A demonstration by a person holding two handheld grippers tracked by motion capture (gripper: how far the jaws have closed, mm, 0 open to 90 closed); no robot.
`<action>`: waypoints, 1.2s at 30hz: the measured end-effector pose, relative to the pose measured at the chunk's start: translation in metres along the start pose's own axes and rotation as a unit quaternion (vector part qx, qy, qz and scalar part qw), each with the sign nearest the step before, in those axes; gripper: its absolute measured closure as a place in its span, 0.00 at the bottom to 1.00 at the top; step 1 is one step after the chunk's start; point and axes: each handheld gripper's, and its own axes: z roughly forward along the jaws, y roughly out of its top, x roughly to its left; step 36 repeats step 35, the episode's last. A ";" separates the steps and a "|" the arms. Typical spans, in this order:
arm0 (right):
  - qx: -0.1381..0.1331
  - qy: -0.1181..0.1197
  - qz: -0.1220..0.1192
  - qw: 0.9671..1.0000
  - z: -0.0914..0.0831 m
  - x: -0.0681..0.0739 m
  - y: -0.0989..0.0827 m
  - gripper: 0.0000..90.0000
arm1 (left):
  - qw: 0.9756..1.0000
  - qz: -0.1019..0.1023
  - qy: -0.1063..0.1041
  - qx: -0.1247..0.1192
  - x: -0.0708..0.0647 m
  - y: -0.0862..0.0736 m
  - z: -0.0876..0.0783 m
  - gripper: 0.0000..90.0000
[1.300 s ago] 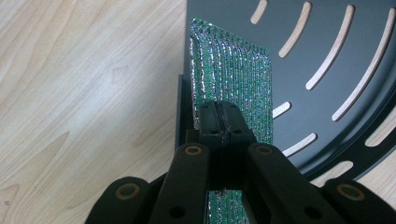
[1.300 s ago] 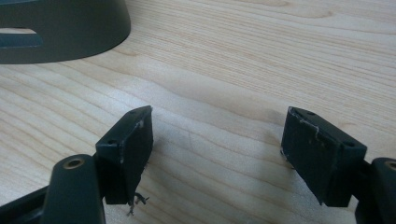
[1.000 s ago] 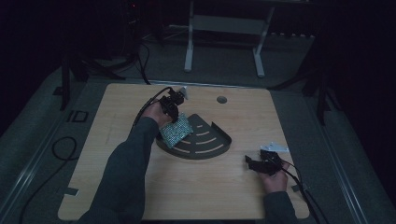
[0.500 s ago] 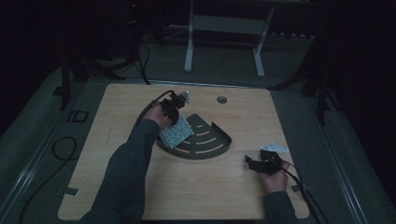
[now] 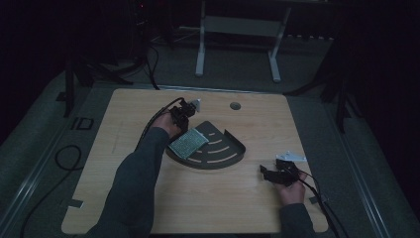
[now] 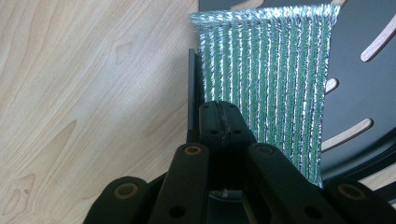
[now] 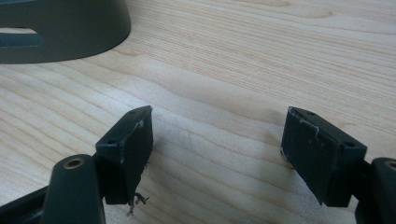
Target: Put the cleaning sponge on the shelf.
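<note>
A green and silver striped scouring pad [image 5: 188,143] hangs tilted over the left end of a black fan-shaped slotted tray [image 5: 223,148]. My left gripper [image 5: 182,124] is shut on the pad's upper edge. In the left gripper view the jaws meet on the near edge of the pad [image 6: 275,70], which stretches away over the tray [image 6: 359,79] and the wooden table. My right gripper [image 5: 266,173] rests near the table's front right, apart from the tray. Its jaws stand open [image 7: 217,154] with bare wood between them, and the tray's wall [image 7: 70,32] lies ahead at the upper left.
The wooden table [image 5: 148,208] has a round cable hole [image 5: 235,105] at the back. A grey plate [image 5: 294,158] sits on top of the right gripper. Cables trail from both grippers. A metal stand [image 5: 237,29] is on the dark floor beyond the table.
</note>
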 end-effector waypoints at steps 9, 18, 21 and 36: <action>0.000 0.000 0.000 1.000 0.000 0.000 0.000 0.27 | 1.000 -0.016 -0.020 -0.018 0.005 -0.004 -0.005 0.90; 0.000 0.000 0.000 1.000 0.000 0.000 0.000 0.27 | 0.997 -0.028 -0.046 -0.047 0.012 -0.013 -0.018 0.77; 0.000 0.000 0.000 1.000 0.000 0.000 0.000 0.27 | 0.996 -0.031 -0.058 -0.063 0.016 -0.018 -0.024 0.74; 0.000 0.000 0.000 1.000 0.000 0.000 0.000 0.27 | 0.992 -0.059 -0.067 -0.087 0.036 -0.049 -0.035 0.69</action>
